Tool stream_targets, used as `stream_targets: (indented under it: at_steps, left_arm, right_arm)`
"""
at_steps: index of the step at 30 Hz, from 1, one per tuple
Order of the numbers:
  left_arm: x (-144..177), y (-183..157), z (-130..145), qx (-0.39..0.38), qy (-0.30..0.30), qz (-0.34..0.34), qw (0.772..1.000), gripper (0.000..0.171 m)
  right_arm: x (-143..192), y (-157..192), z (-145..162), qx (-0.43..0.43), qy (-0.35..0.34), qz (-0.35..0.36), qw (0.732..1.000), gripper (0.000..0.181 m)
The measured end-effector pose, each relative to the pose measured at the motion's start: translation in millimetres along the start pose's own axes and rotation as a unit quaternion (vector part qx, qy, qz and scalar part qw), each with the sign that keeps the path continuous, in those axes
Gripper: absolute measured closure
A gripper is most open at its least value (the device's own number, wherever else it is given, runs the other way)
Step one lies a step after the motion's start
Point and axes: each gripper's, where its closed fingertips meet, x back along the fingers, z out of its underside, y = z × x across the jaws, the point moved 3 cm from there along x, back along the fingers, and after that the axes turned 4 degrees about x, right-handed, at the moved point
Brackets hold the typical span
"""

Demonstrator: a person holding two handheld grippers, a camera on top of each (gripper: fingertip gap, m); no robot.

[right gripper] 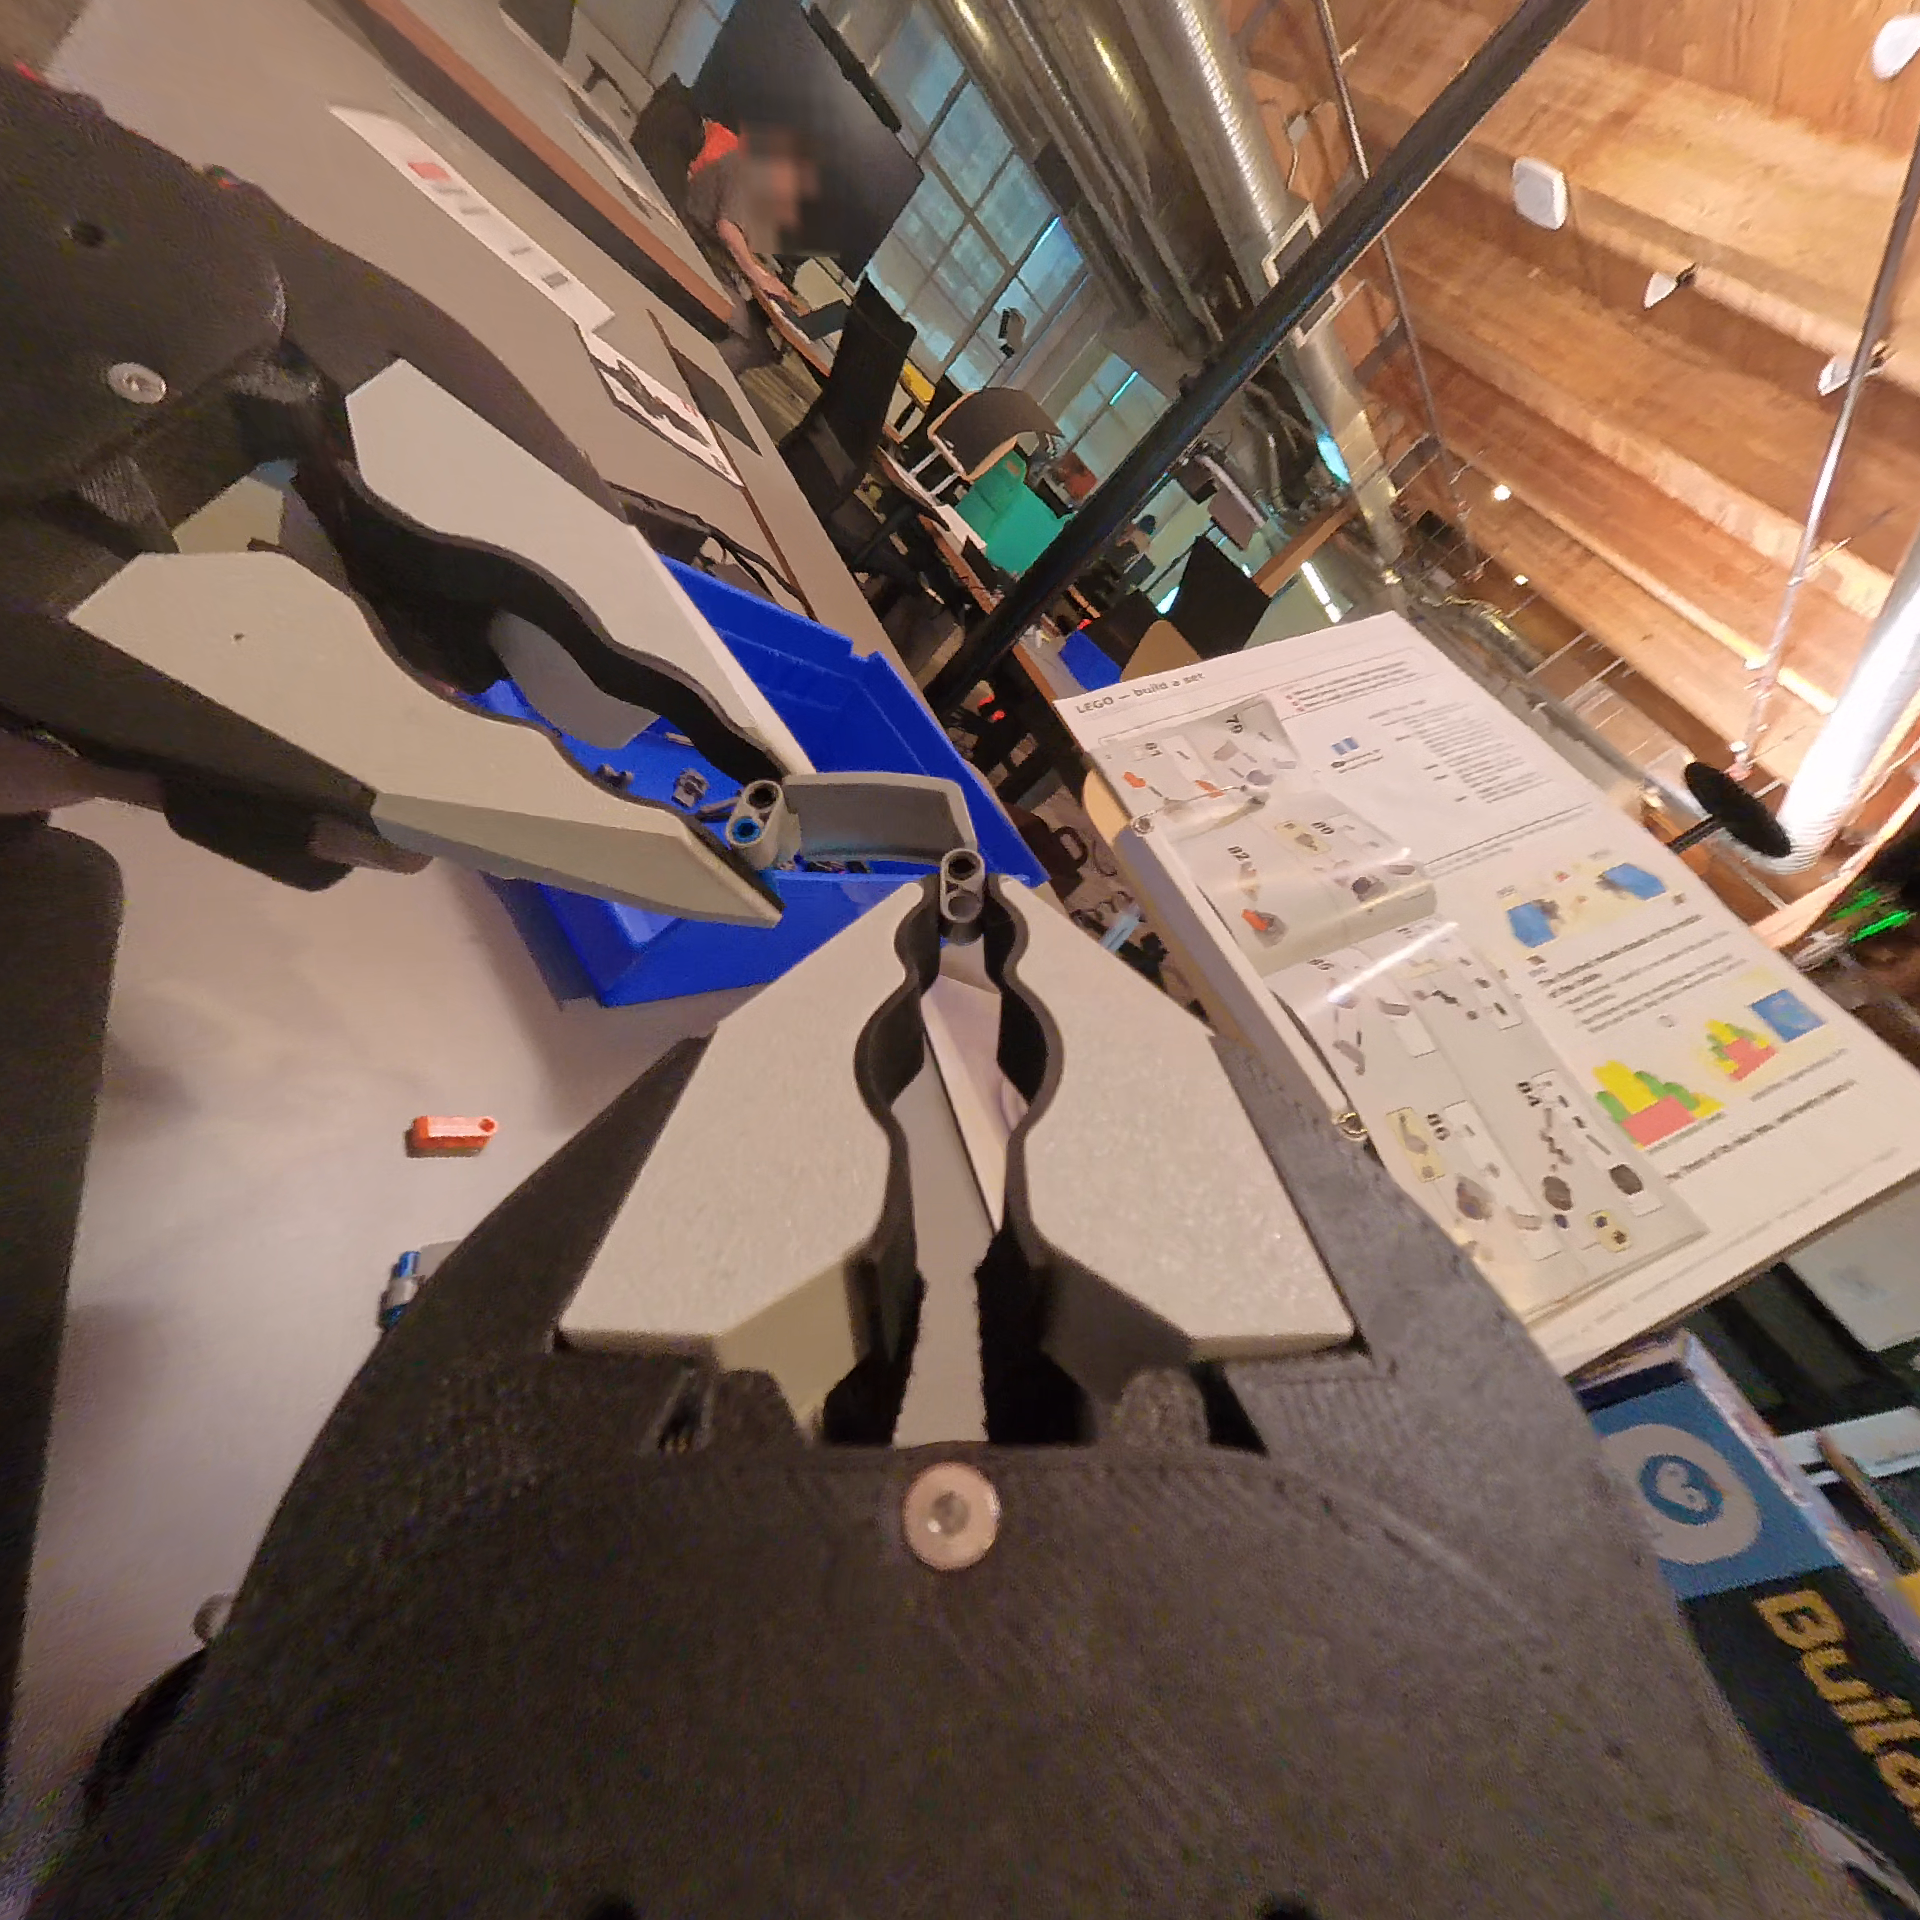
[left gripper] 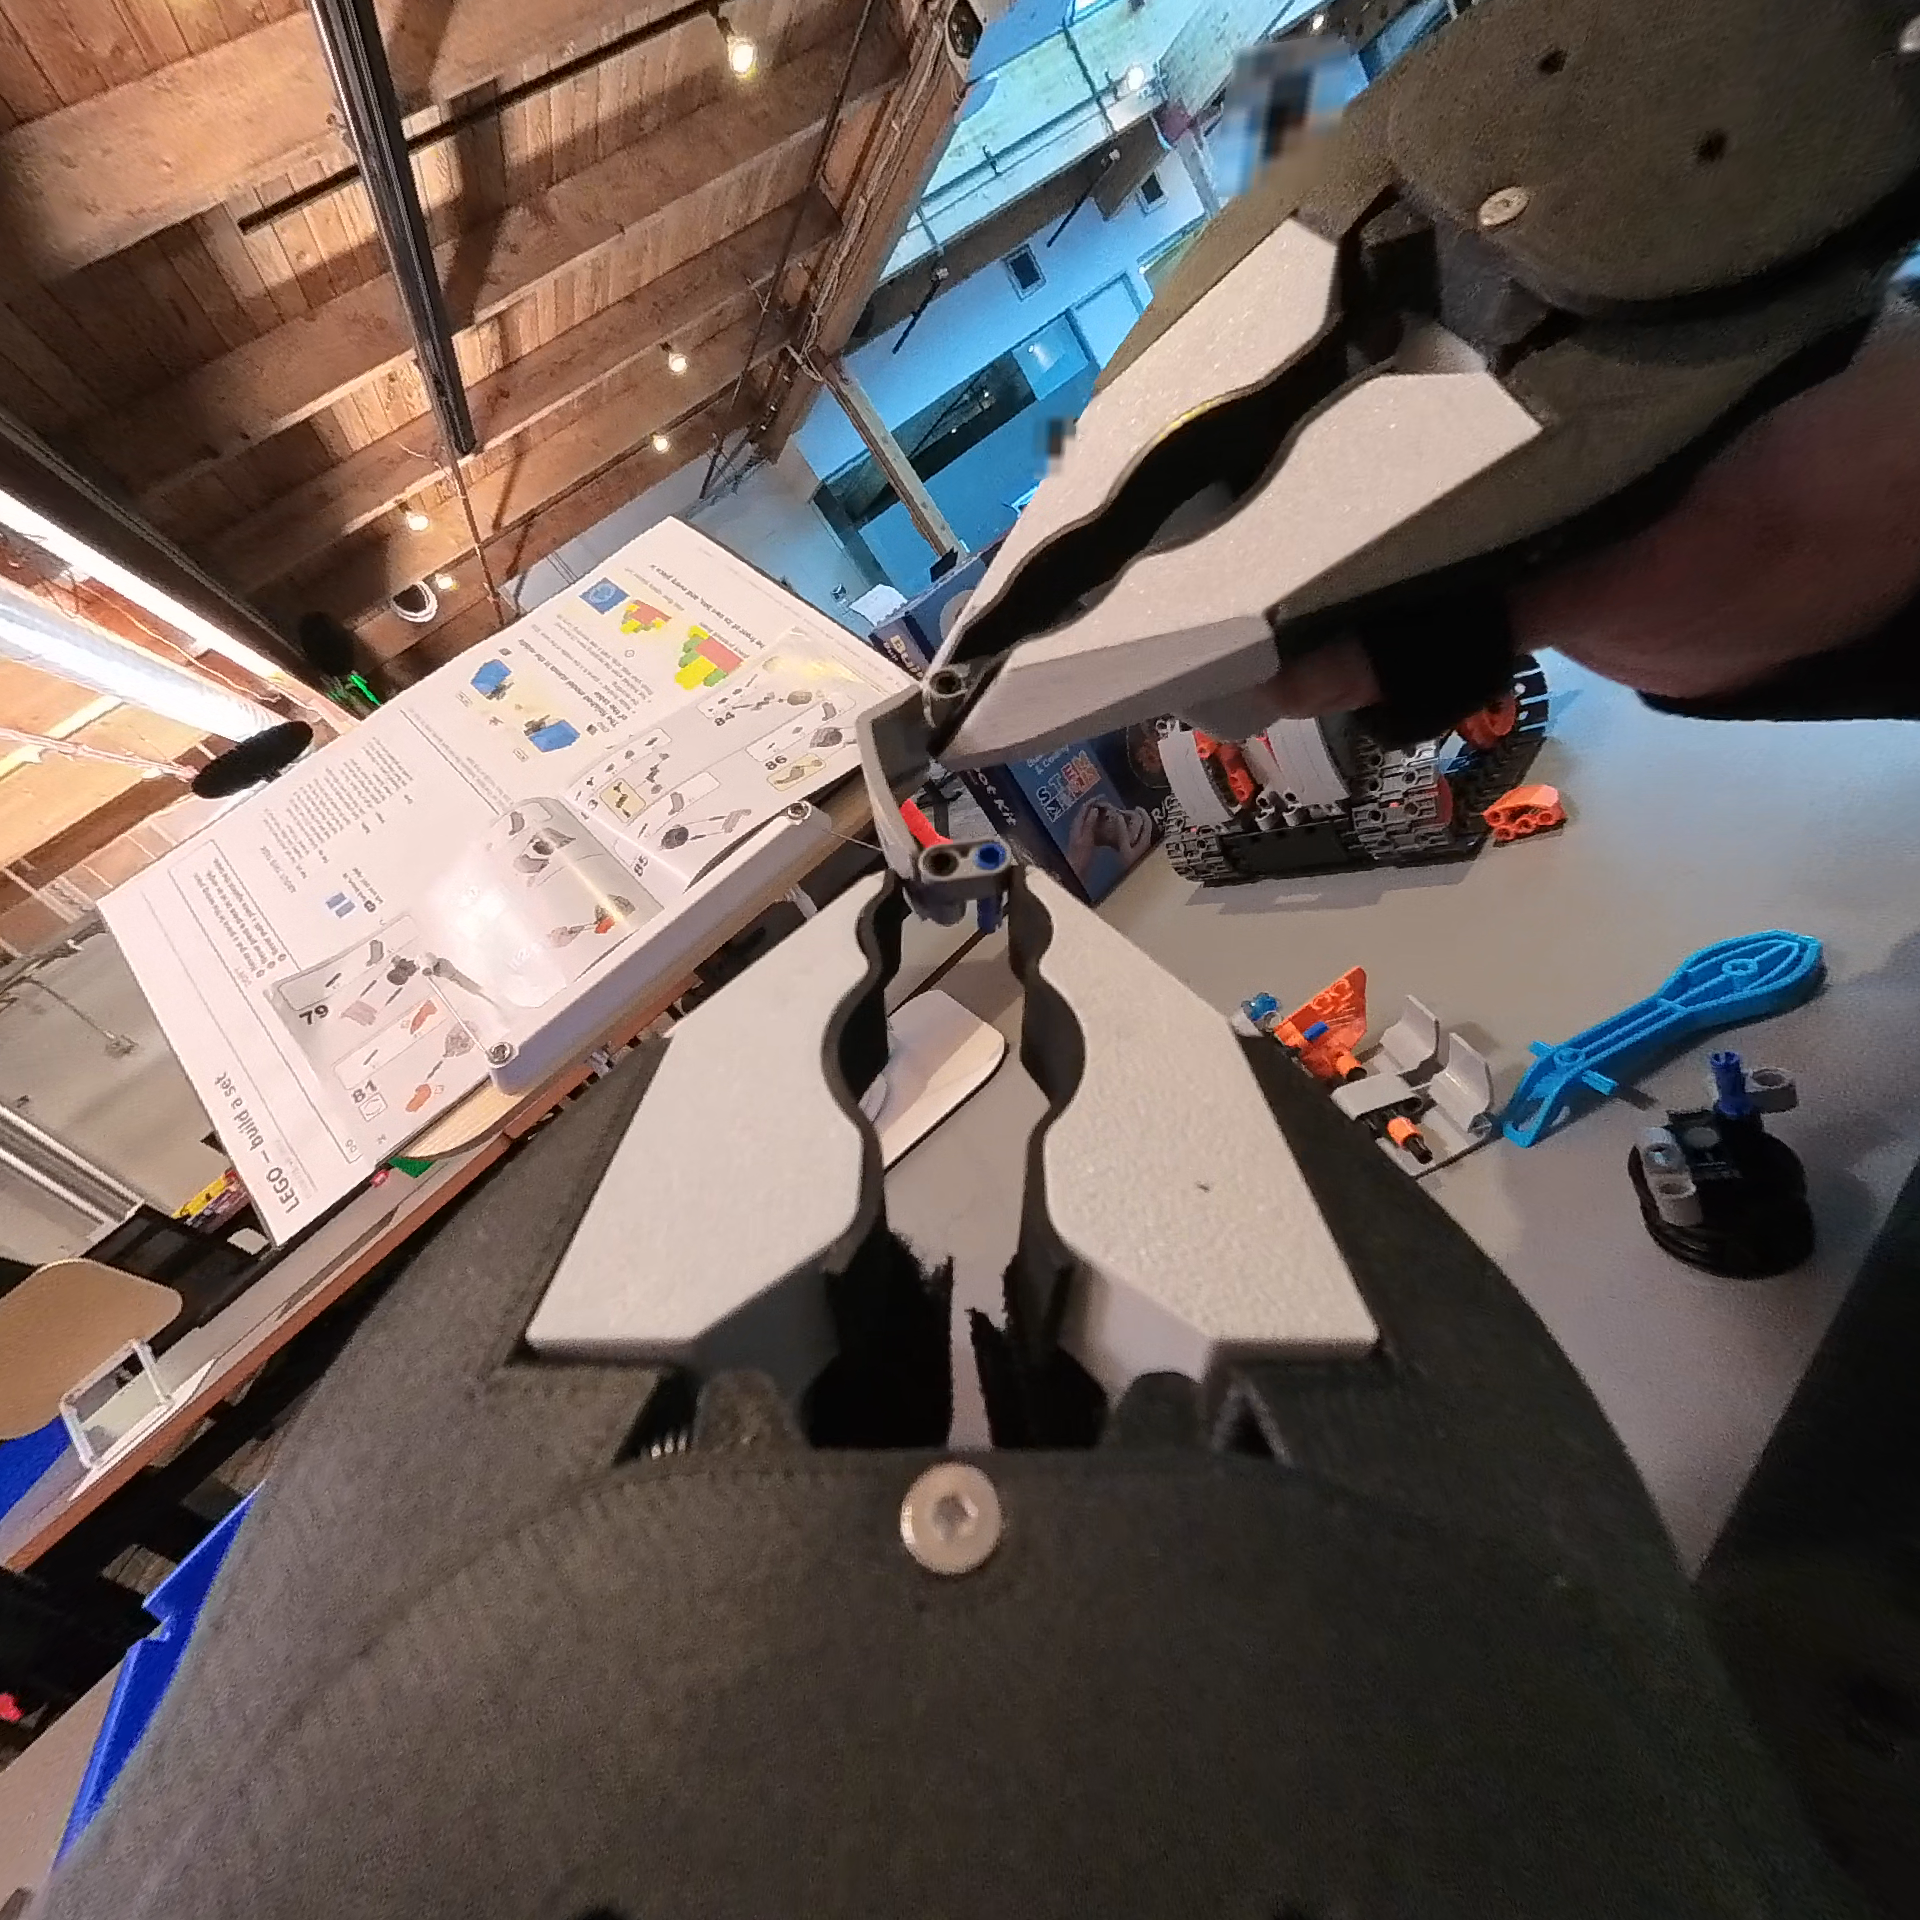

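Both grippers' fingers pinch one grey curved piece [left gripper: 891,769], its middle hidden behind them.

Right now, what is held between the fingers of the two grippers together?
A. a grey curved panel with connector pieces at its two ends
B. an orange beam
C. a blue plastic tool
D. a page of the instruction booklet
A: the grey curved panel spans between the left gripper and the right gripper, each clamped on a connector at one end, above the table.
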Motion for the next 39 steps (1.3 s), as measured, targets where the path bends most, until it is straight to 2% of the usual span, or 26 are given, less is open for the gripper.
stream_targets:
  at_steps: [6, 12, 16, 18, 21, 25, 31, 33, 34, 39]
  left_arm:
    - [1.8, -2.2, 0.9, -0.001, 0.007, 0.023, 1.000, 0.150]
    - [13.1, -17.8, 1.0, 0.012, 0.037, 0.136, 0.990, 0.132]
    - [18.3, -6.4, 2.1, 0.049, 0.057, 0.168, 0.983, 0.131]
    - [16.5, -6.1, 12.8, 0.054, 0.090, 0.184, 0.977, 0.133]
    - [15.2, -23.2, 37.5, 0.041, 0.160, 0.228, 0.960, 0.140]
    - [19.9, -44.6, 64.2, 0.022, 0.228, 0.259, 0.938, 0.149]
    - [30.0, -44.4, 80.3, 0.052, 0.265, 0.270, 0.924, 0.154]
    - [33.4, -43.8, 87.3, 0.054, 0.289, 0.272, 0.916, 0.169]
    - [34.1, -42.1, 91.5, 0.052, 0.303, 0.267, 0.913, 0.169]
    - [39.5, -43.2, 111.5, 0.091, 0.379, 0.282, 0.877, 0.170]
  right_arm:
    - [-1.3, 0.4, 4.8, -0.006, 0.007, -0.015, 1.000, 0.177]
    - [-9.7, 15.1, 32.7, -0.100, 0.047, -0.140, 0.984, 0.176]
    - [-8.6, 33.7, 35.8, -0.085, 0.038, -0.212, 0.973, 0.177]
    - [-7.7, 47.4, 36.3, -0.049, 0.045, -0.242, 0.968, 0.177]
    - [-9.3, 67.5, 38.1, -0.006, 0.065, -0.274, 0.959, 0.177]
    - [-11.1, 93.6, 40.2, 0.014, 0.079, -0.323, 0.943, 0.177]
    - [-19.3, 107.4, 44.8, -0.027, 0.088, -0.358, 0.929, 0.177]
    - [-19.2, 107.6, 47.2, -0.040, 0.096, -0.370, 0.923, 0.171]
    - [-18.4, 107.0, 49.4, -0.044, 0.103, -0.378, 0.919, 0.168]
    - [-14.6, 103.2, 70.6, -0.044, 0.150, -0.410, 0.899, 0.156]
